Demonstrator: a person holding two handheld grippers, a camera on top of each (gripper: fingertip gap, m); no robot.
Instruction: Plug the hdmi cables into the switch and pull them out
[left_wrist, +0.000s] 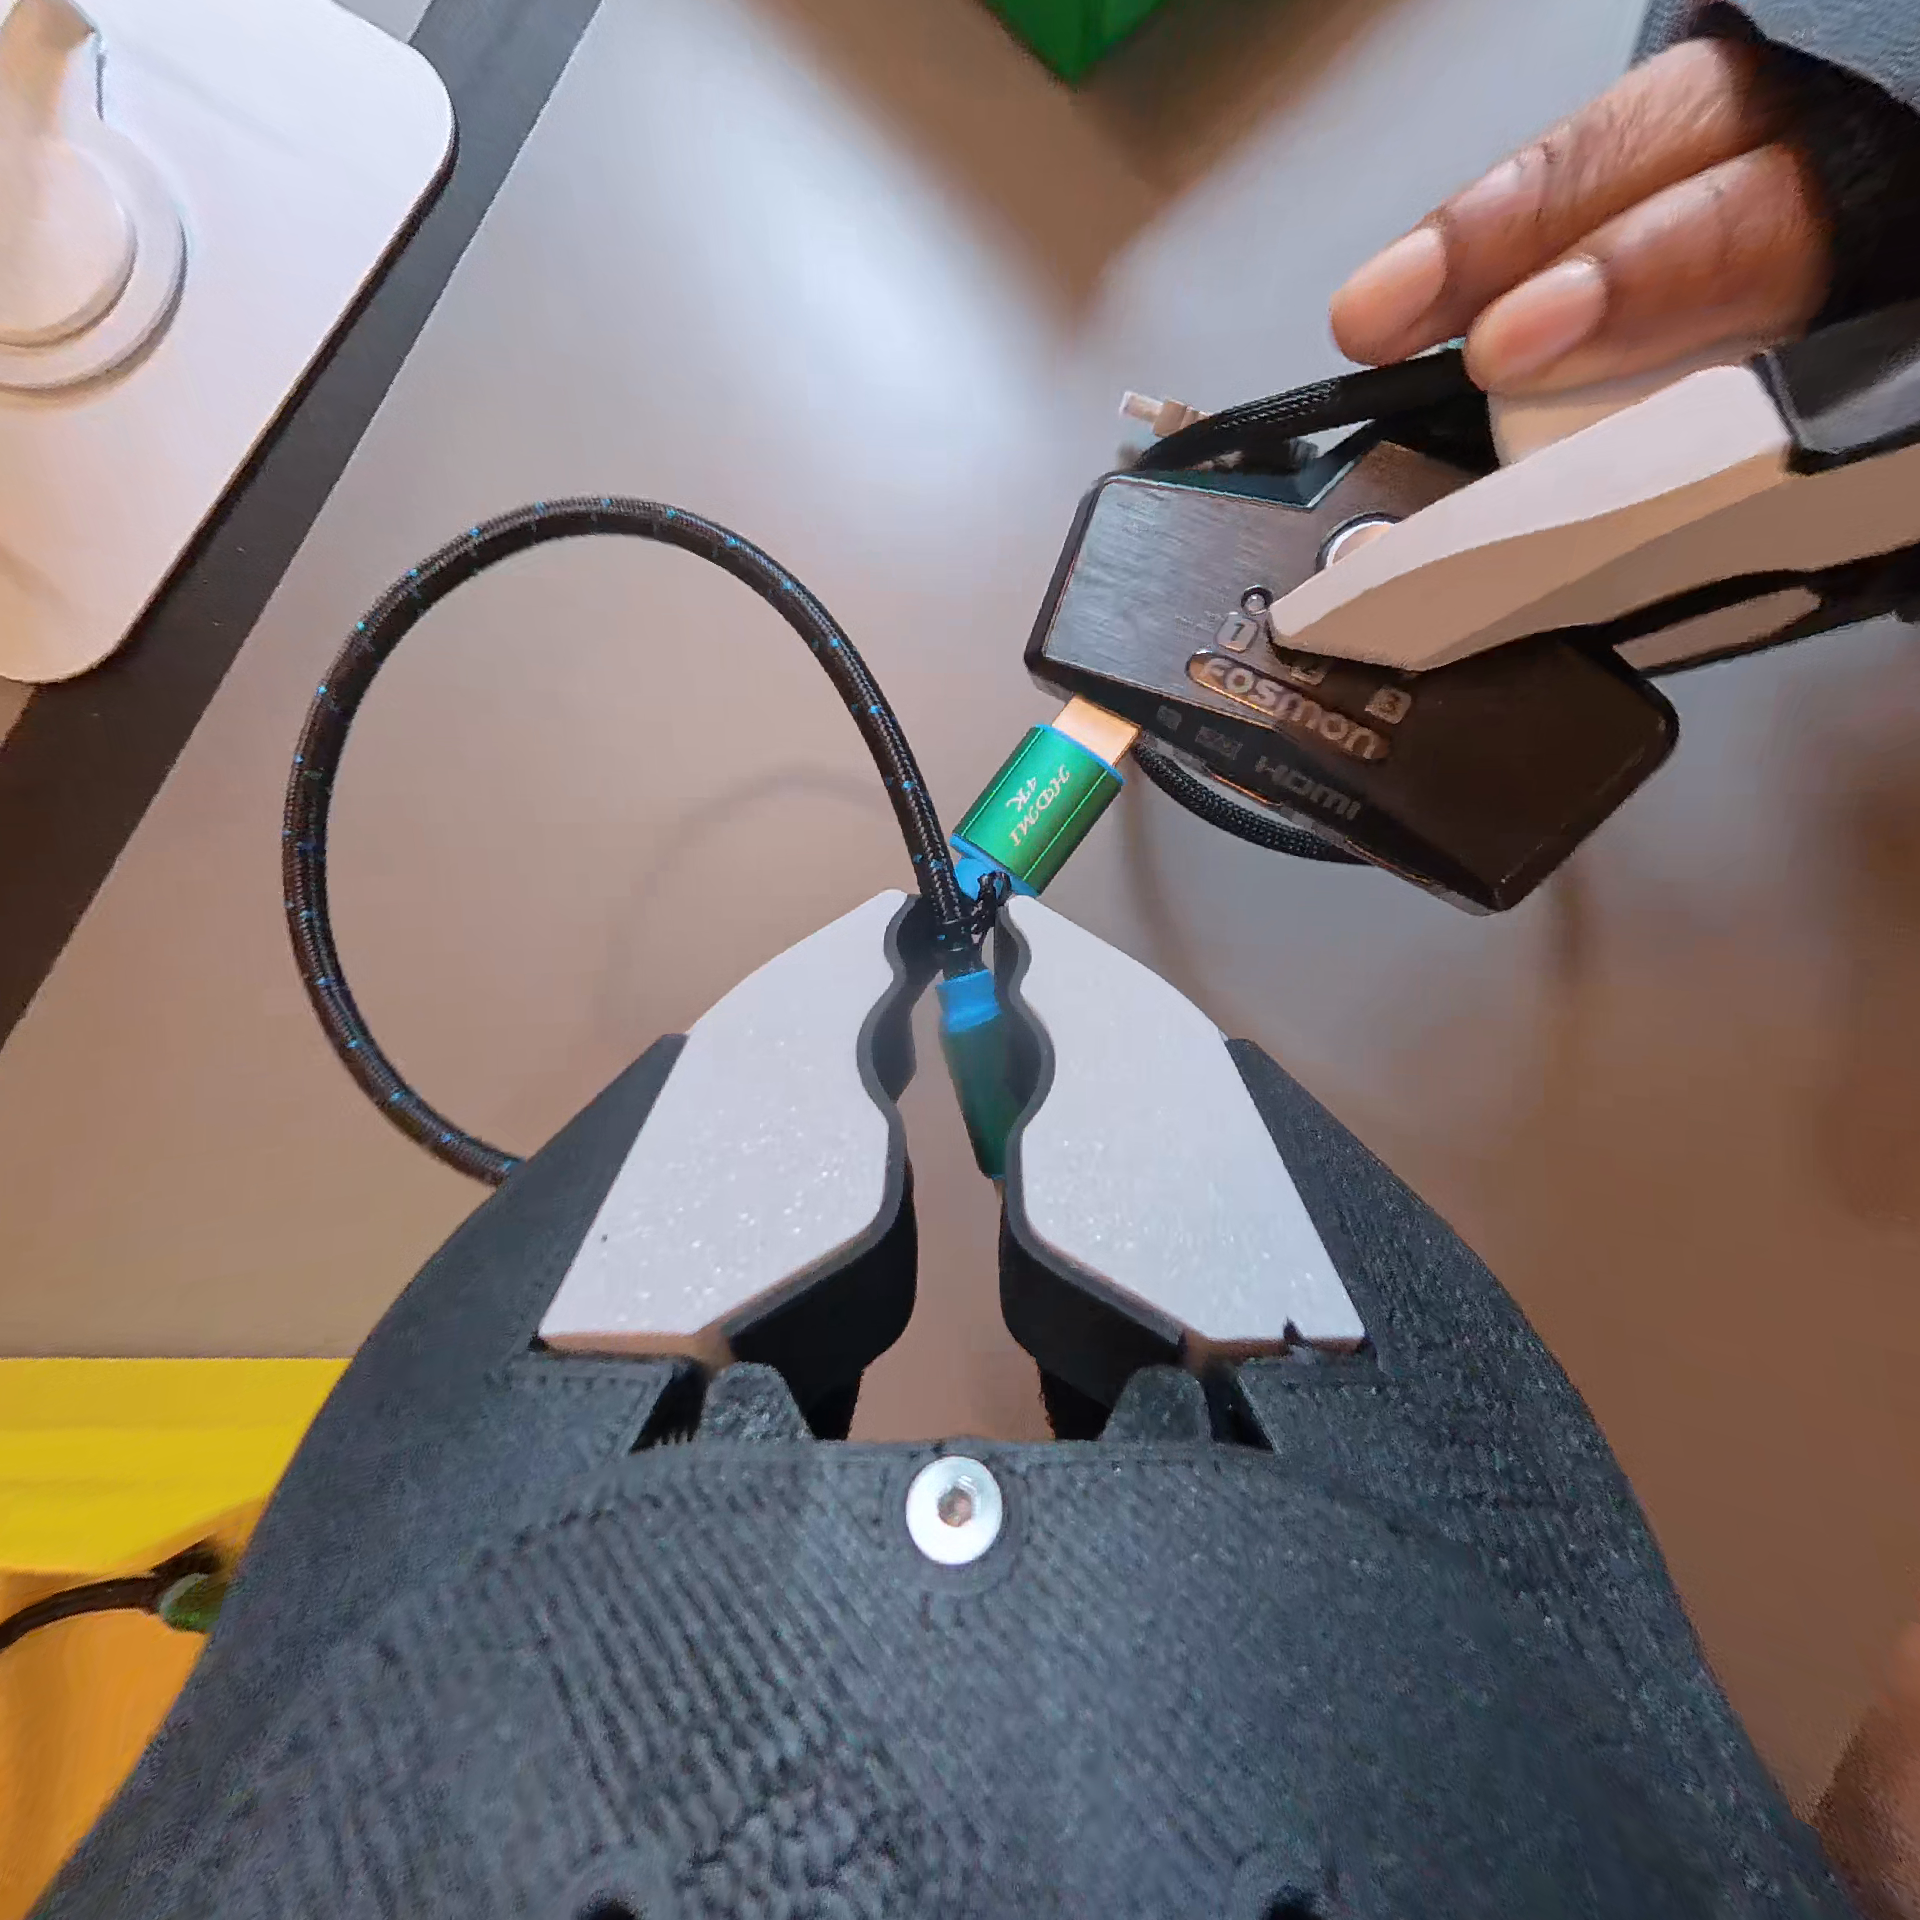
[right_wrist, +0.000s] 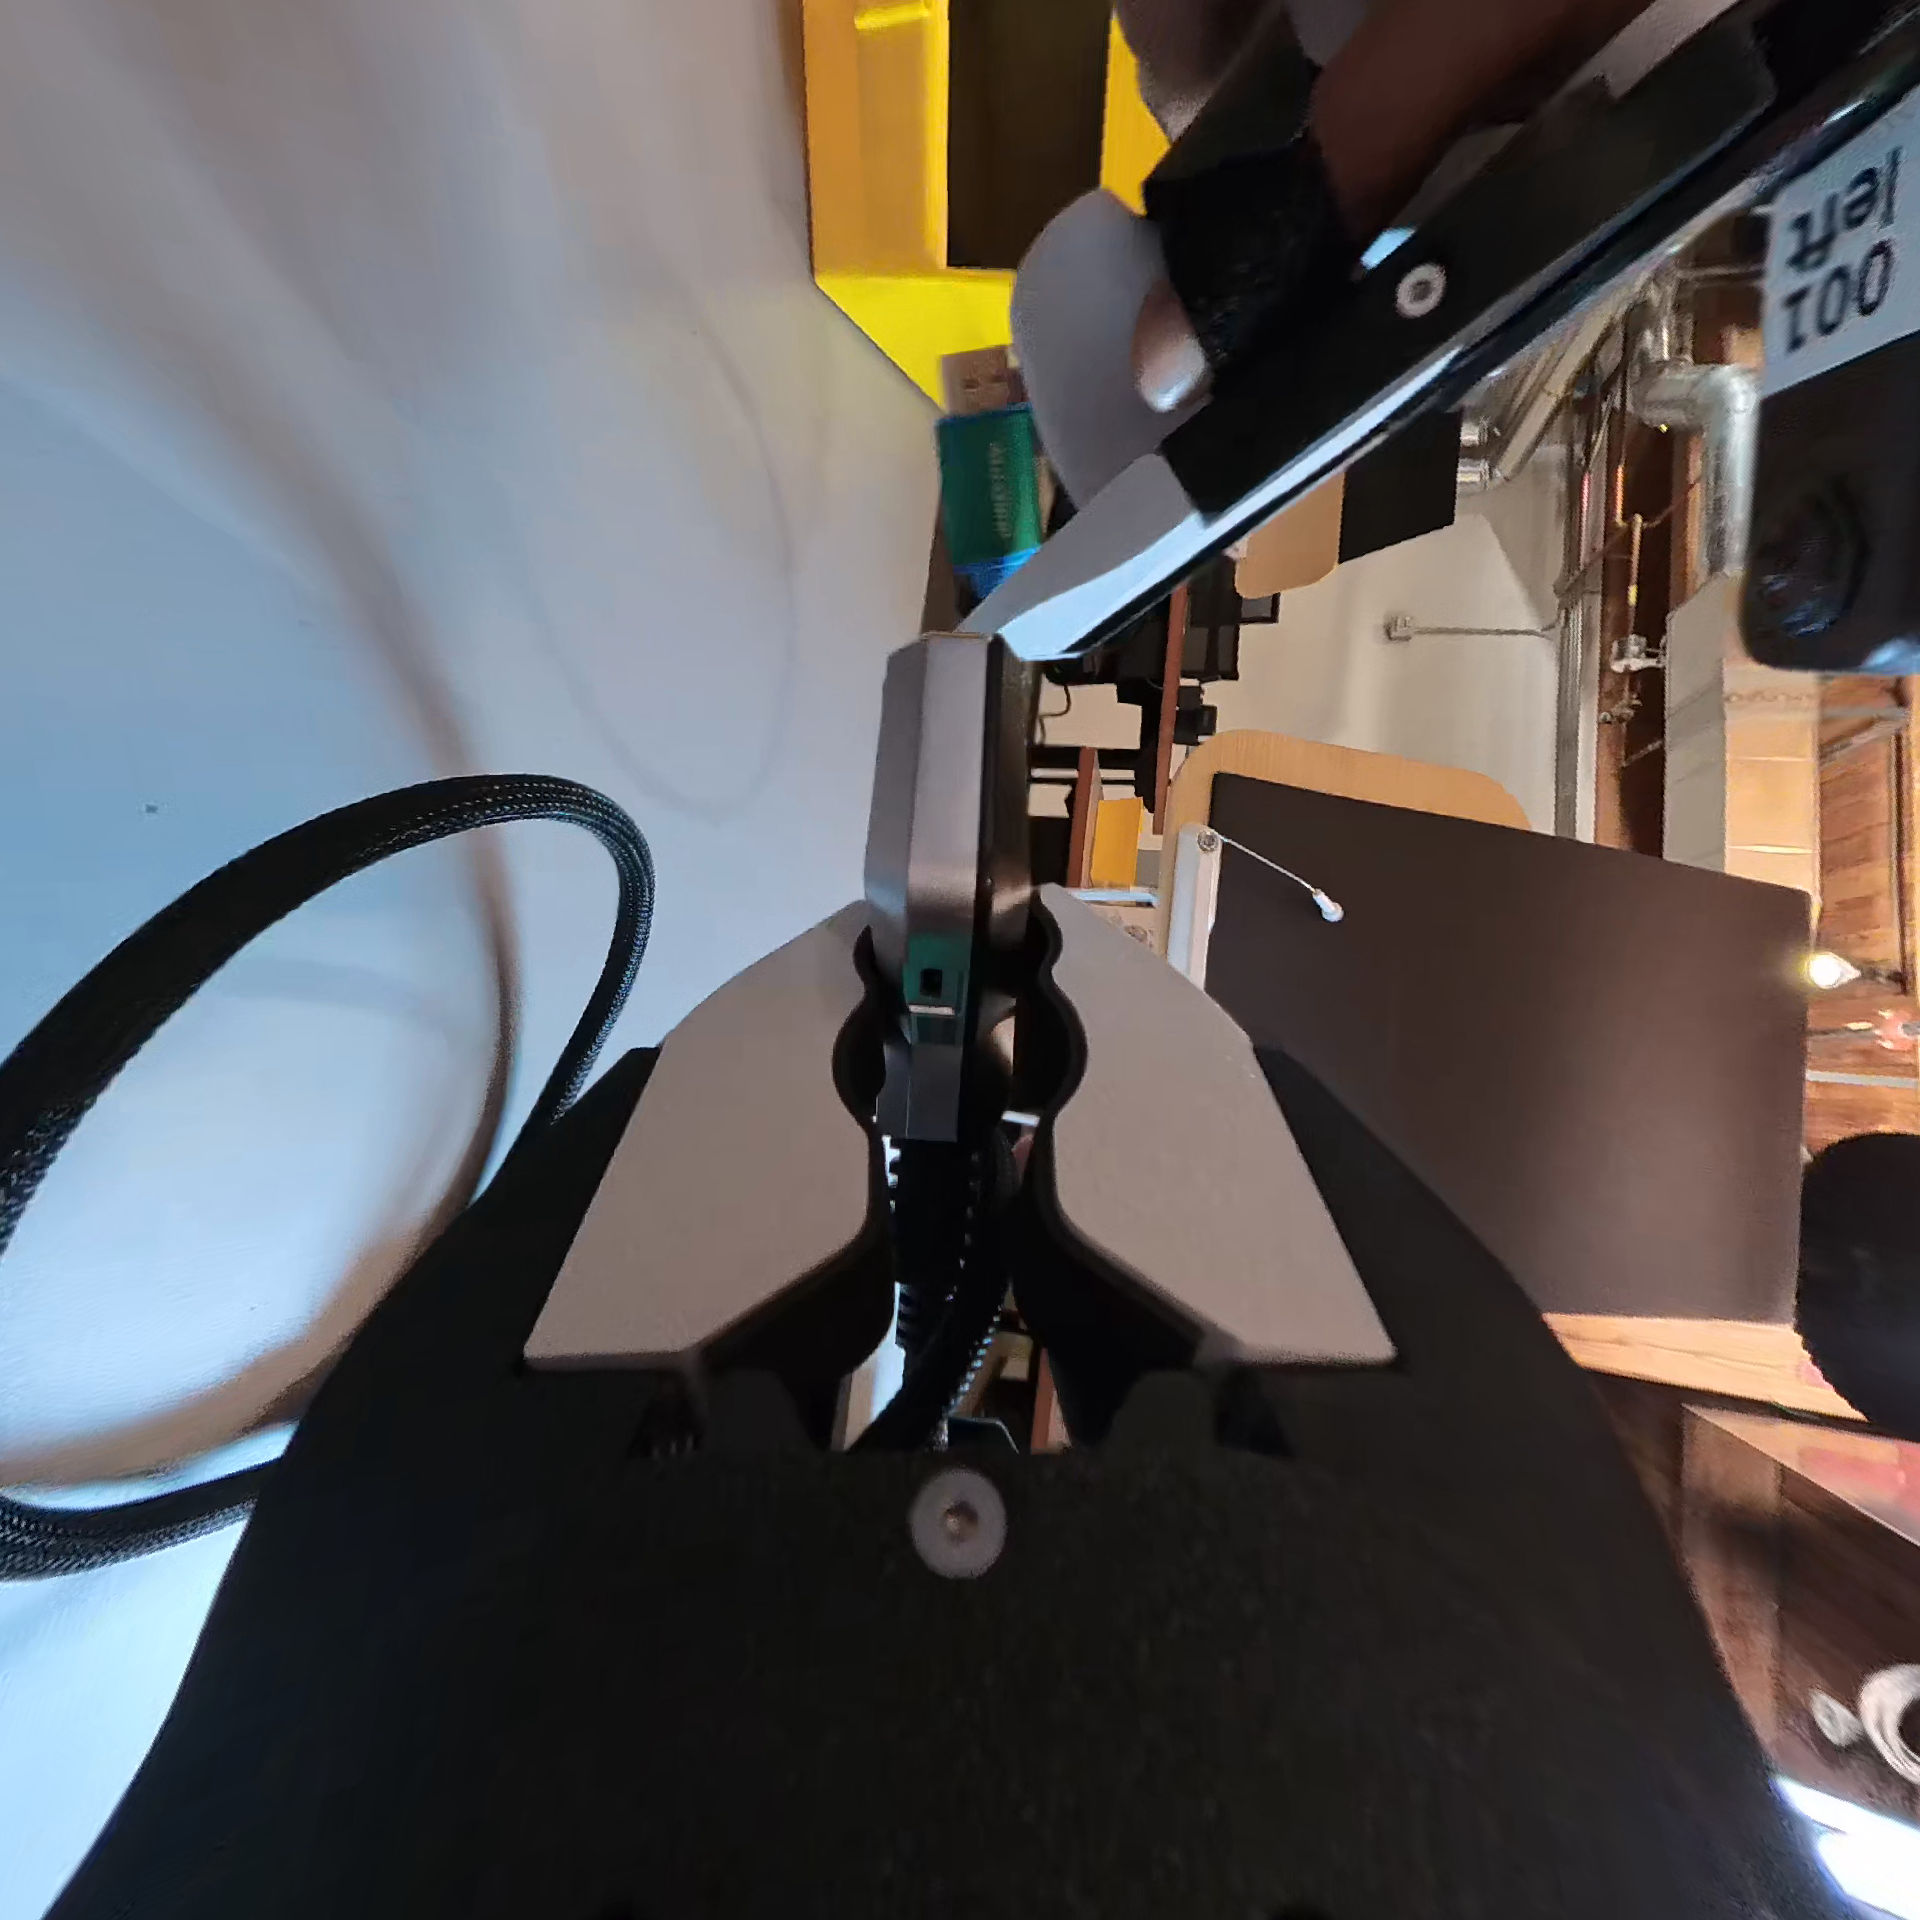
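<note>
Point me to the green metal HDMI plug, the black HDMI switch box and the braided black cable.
Green metal HDMI plug (left_wrist: 1029, 816), left wrist view, shell.
Black HDMI switch box (left_wrist: 1132, 582), left wrist view, top face.
Braided black cable (left_wrist: 343, 707), left wrist view, loop.

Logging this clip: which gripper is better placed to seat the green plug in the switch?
Left. The left gripper is shut on the braided black cable just behind the green metal HDMI plug, whose gold tip meets the black brushed-metal switch box. The right gripper is clamped on that box, steadying it.
</note>
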